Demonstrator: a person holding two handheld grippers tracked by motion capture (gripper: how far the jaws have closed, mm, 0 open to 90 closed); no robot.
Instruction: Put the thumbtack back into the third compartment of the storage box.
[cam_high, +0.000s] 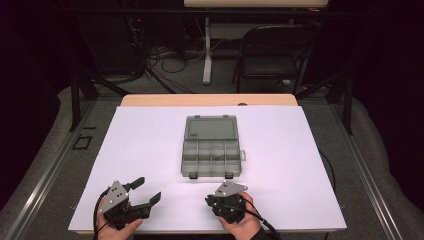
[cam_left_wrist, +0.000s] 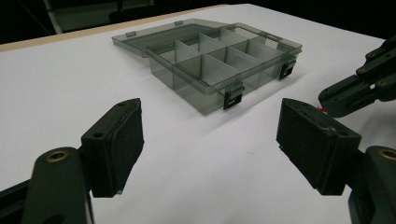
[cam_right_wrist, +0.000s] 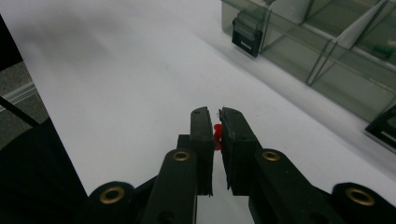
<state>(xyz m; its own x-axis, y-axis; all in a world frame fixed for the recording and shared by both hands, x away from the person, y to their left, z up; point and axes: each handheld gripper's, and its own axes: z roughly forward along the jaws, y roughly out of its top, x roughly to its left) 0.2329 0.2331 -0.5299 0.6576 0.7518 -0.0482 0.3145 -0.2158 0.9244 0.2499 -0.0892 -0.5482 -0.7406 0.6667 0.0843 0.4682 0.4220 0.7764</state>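
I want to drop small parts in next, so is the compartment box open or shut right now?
Open. The compartment box has its lid folded back flat on the table behind it, leaving the dividers exposed.

Left hand-held gripper (cam_high: 148, 189) agape, right hand-held gripper (cam_right_wrist: 215, 122) clamped

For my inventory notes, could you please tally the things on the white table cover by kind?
Clear compartment box, lid open: 1
Small red piece, pinched in the right gripper: 1
Handheld grippers, counting the left gripper with open jaws: 2
Total: 4
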